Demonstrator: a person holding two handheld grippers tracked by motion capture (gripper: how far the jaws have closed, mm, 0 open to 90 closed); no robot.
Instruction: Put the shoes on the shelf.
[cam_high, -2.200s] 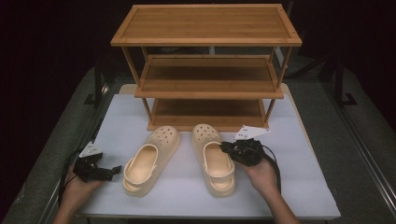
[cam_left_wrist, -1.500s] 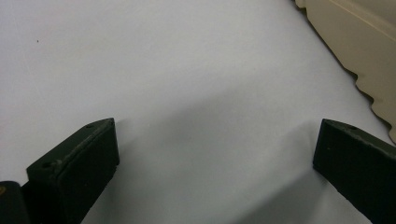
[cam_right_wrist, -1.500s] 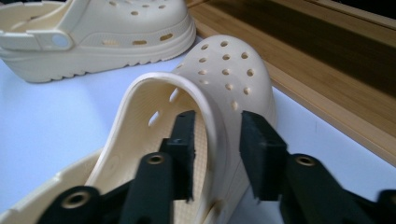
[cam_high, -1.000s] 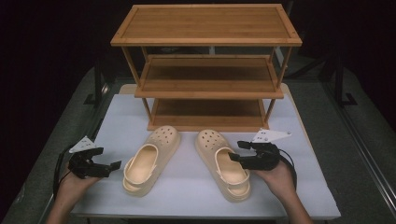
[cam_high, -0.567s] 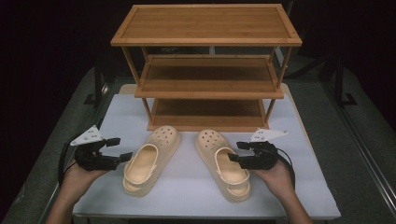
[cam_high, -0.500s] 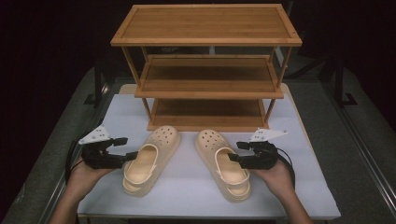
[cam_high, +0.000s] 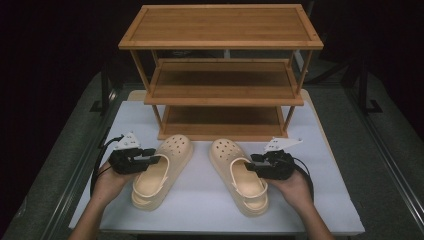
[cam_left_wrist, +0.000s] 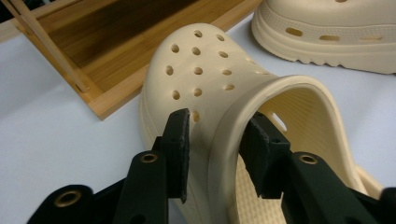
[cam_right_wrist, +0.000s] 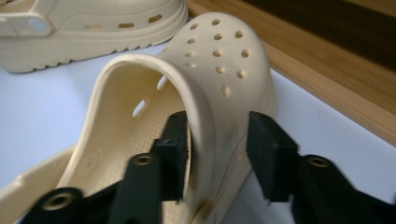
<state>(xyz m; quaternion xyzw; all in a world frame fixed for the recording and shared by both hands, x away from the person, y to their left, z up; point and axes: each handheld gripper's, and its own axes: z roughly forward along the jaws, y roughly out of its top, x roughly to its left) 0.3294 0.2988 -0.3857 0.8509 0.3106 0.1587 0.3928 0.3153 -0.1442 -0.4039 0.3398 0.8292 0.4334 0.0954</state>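
Note:
Two cream clogs lie on the white table in front of a wooden shoe rack (cam_high: 220, 95). My left gripper (cam_high: 154, 156) reaches in from the left over the left clog (cam_high: 160, 172). Its jaws have just been closing. In the left gripper view, the left gripper (cam_left_wrist: 215, 140) has its pads pressing the left clog's (cam_left_wrist: 205, 70) side wall from both sides. My right gripper (cam_high: 252, 162) straddles the side wall of the right clog (cam_high: 240, 175), and its jaws have also been closing. In the right gripper view, the right gripper (cam_right_wrist: 217, 135) has its inner pad on the right clog's (cam_right_wrist: 224, 56) wall, while the outer pad stands just off it.
The rack has three shelves, and its lowest shelf (cam_high: 222, 117) sits just behind the clogs' toes. Bare white table (cam_high: 200, 210) lies between and in front of the clogs. Dark floor surrounds the table. Each gripper view also shows the other clog (cam_left_wrist: 336, 32) (cam_right_wrist: 93, 23).
My left gripper moved right from the table's left edge to the left clog, and its jaws closed onto the side wall. The right gripper stayed at the right clog, jaws narrower.

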